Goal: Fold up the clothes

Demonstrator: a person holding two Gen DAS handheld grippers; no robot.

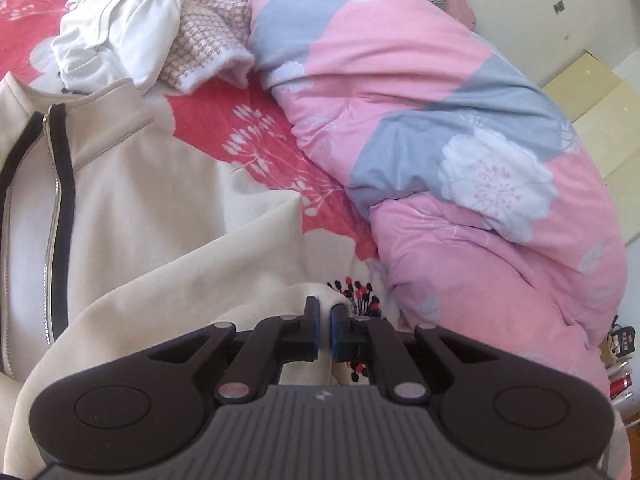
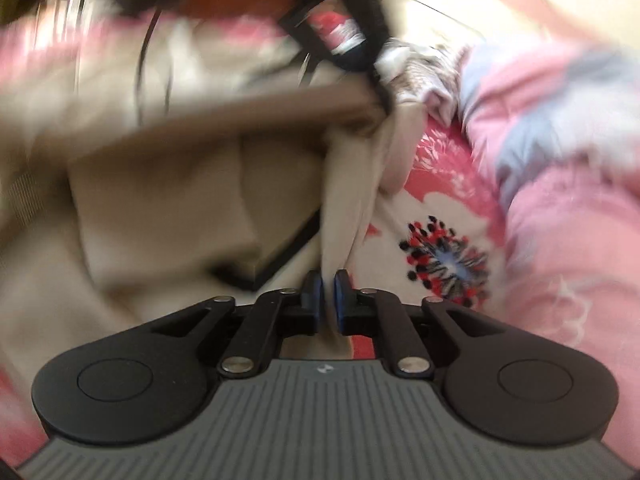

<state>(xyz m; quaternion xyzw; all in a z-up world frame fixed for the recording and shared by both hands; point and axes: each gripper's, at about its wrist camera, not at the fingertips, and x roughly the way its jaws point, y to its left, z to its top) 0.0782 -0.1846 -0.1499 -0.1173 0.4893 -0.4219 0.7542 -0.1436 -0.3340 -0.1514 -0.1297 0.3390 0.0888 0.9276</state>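
Note:
A cream zip-up jacket [image 1: 132, 208] with a dark-edged zipper lies on the red floral bedsheet [image 1: 256, 136]. My left gripper [image 1: 325, 312] is shut on a fold of its cream cloth near the jacket's right edge. In the blurred right wrist view the same jacket [image 2: 160, 200] is bunched and partly lifted. My right gripper [image 2: 328, 286] is shut on a hanging strip of its cloth. The other gripper [image 2: 352, 40] shows dark at the top of that view, pinching the jacket's upper edge.
A pink and grey floral quilt [image 1: 460, 152] is heaped along the right of the bed. A white garment [image 1: 120, 20] and a pink houndstooth garment [image 1: 208, 36] lie crumpled at the back. Pale wall and wooden furniture [image 1: 592, 84] stand beyond the quilt.

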